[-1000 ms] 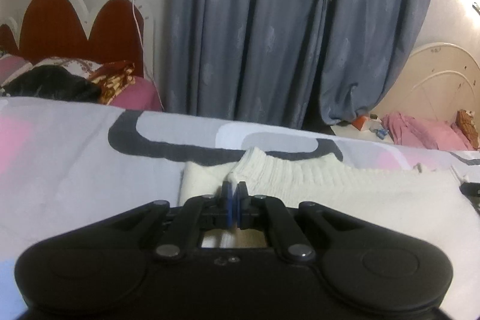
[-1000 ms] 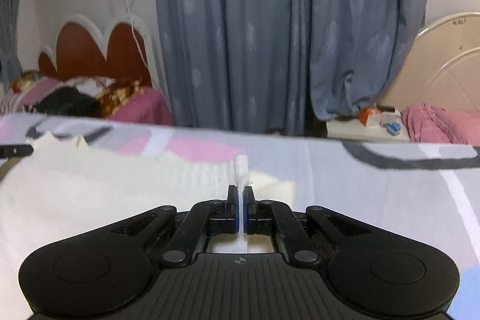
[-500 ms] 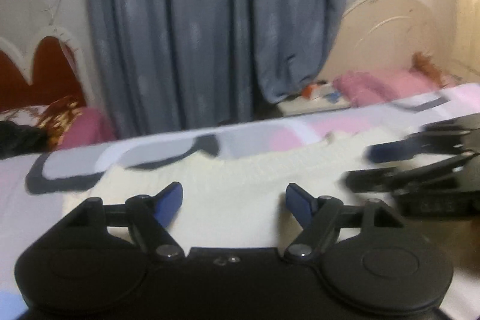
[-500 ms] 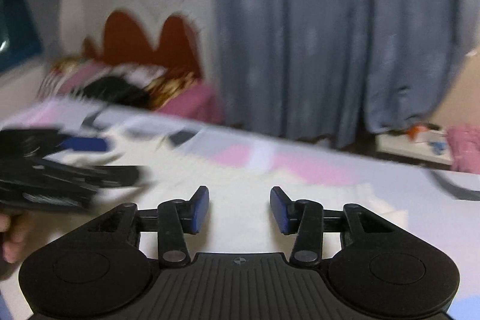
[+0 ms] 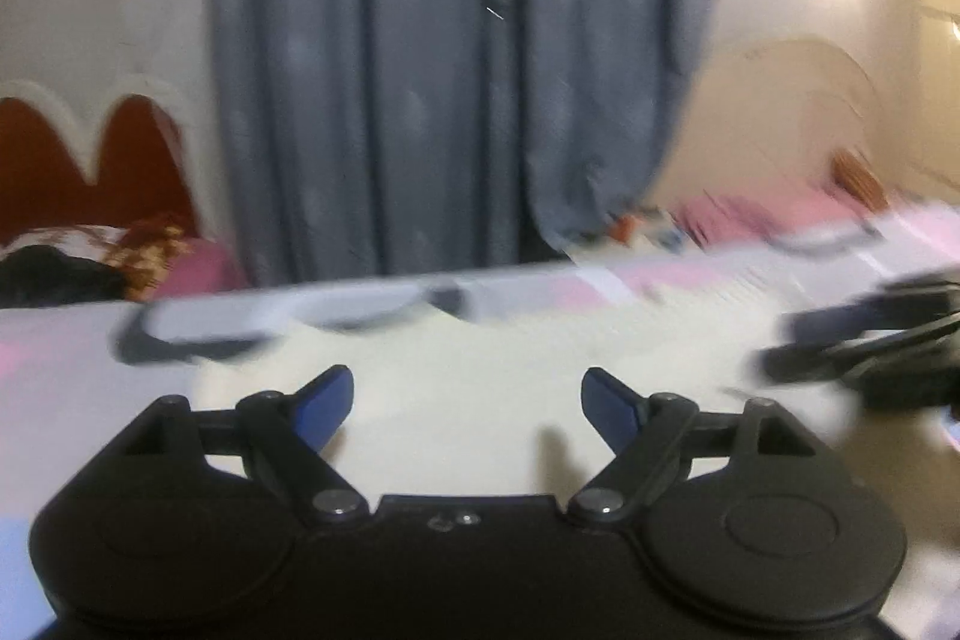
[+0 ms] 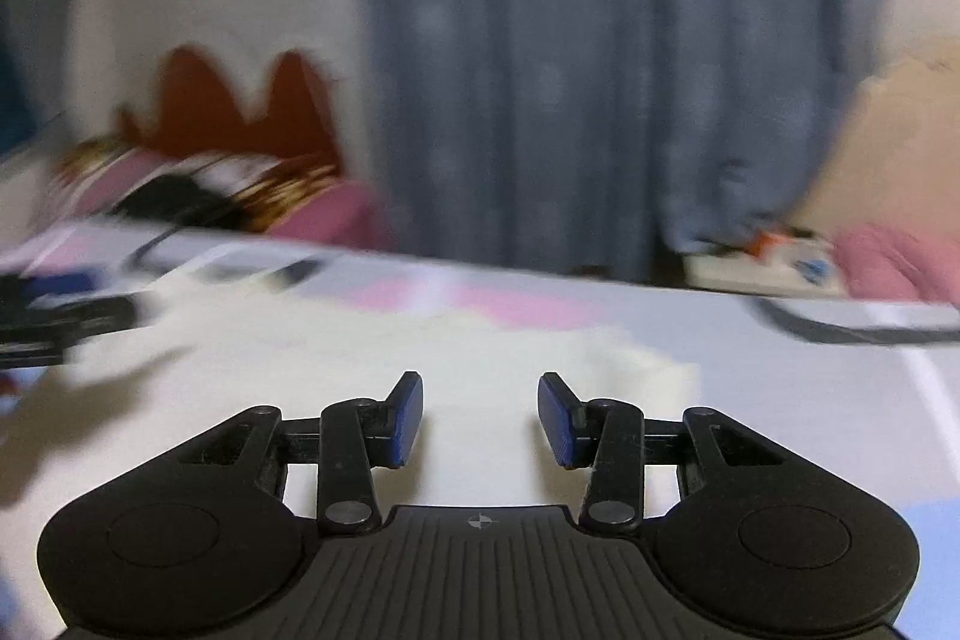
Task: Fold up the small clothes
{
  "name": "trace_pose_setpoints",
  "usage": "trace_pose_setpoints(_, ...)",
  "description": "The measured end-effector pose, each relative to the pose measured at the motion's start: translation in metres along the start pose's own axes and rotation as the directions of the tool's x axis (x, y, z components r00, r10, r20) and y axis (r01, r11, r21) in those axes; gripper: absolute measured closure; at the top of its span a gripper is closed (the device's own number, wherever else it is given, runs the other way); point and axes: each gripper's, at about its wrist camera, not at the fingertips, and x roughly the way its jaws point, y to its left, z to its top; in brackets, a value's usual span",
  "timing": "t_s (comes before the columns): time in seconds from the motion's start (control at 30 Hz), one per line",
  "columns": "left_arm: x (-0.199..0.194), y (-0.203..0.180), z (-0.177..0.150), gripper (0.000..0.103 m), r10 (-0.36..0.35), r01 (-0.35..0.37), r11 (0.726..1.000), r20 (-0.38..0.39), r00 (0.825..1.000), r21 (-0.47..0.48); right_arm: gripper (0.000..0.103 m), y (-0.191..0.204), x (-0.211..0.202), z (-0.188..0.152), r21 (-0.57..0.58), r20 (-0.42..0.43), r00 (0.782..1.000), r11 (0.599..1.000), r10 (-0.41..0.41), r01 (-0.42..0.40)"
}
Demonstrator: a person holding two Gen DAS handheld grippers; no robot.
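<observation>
Left wrist view: your left gripper (image 5: 467, 397) sits at 6 o'clock, jaws spread wide, blue pads (image 5: 321, 403) holding nothing. Cream garment (image 5: 480, 370) lies flat just past the pads, under and ahead of them, spreading toward 3 o'clock. Your right gripper (image 5: 864, 346) shows blurred at 3 o'clock, above the garment's edge; you cannot tell from this view how its jaws stand. Beyond the garment, patterned sheet (image 5: 60, 358) in grey, pink and white. Farther on, red headboard (image 5: 90, 160) at 9 o'clock, blue-grey curtain (image 5: 450, 70) at 12.

Right wrist view: your right gripper (image 6: 480, 415) at 6 o'clock, jaws parted, less wide than the left, gripping nothing. The garment (image 6: 360, 358) lies beneath and ahead, running toward 9 o'clock; its right edge ends near 2 o'clock of the pads. Left gripper (image 6: 54, 316) smeared at 9 o'clock. Sheet (image 6: 780, 400) next, then curtain (image 6: 600, 70) at 12, headboard (image 6: 240, 100) at 10. Both views motion-blurred.
</observation>
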Motion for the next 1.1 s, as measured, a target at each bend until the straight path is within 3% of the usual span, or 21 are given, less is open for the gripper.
trace_pose_setpoints(0.1,0.009,-0.011,-0.013,0.021,0.001,0.002,0.999,-0.057,0.998,0.039,0.06,0.034,0.012,-0.01,-0.078,-0.044,0.998,0.996,0.036,-0.04)
trace_pose_setpoints(0.17,0.008,0.001,-0.025,0.02,0.001,-0.001,1.0,-0.08,0.997,-0.004,0.06,0.032,0.014,-0.017,-0.097,-0.058,0.998,0.995,0.014,-0.019)
trace_pose_setpoints(0.3,-0.011,0.026,-0.03,0.022,0.035,-0.04,0.997,-0.078,0.996,-0.063,0.06,-0.006,-0.003,-0.025,-0.018,-0.06,0.99,0.992,-0.127,0.126)
trace_pose_setpoints(0.4,-0.03,0.014,-0.027,0.02,-0.006,0.004,0.997,-0.032,0.999,-0.076,0.062,-0.015,-0.015,-0.021,0.041,-0.039,0.994,0.994,-0.101,0.102)
trace_pose_setpoints(0.5,-0.029,-0.016,-0.03,0.019,-0.032,0.031,0.999,-0.036,0.999,-0.02,0.063,0.014,-0.023,-0.012,0.004,-0.002,1.0,1.0,-0.026,0.026)
trace_pose_setpoints(0.6,-0.017,-0.028,-0.044,0.018,0.004,-0.003,1.0,-0.1,0.995,0.009,0.063,0.031,-0.003,-0.02,-0.059,-0.109,0.993,0.998,-0.041,0.035)
trace_pose_setpoints(0.73,-0.052,-0.016,-0.051,0.021,0.031,-0.031,0.999,-0.059,0.998,0.008,0.063,0.022,-0.027,-0.028,-0.057,-0.073,0.994,0.996,-0.079,0.075)
trace_pose_setpoints(0.8,-0.067,-0.015,-0.054,0.02,0.014,-0.016,0.999,-0.042,0.999,-0.038,0.063,0.026,-0.05,-0.03,-0.017,-0.029,0.999,1.0,-0.022,0.022)
trace_pose_setpoints(0.9,-0.077,-0.031,-0.065,0.02,-0.014,0.011,0.999,-0.06,0.998,-0.049,0.063,0.053,-0.061,-0.038,-0.04,-0.043,0.999,0.999,0.022,-0.023)
trace_pose_setpoints(0.97,-0.076,-0.042,-0.077,0.025,0.017,-0.022,0.999,-0.109,0.994,-0.043,0.063,0.072,-0.061,-0.049,-0.04,-0.081,0.996,0.998,0.043,-0.047)
trace_pose_setpoints(1.1,-0.083,-0.037,-0.083,0.022,0.033,-0.041,0.997,-0.112,0.993,-0.067,0.063,0.09,-0.064,-0.074,-0.069,-0.08,0.997,0.998,-0.005,0.0)
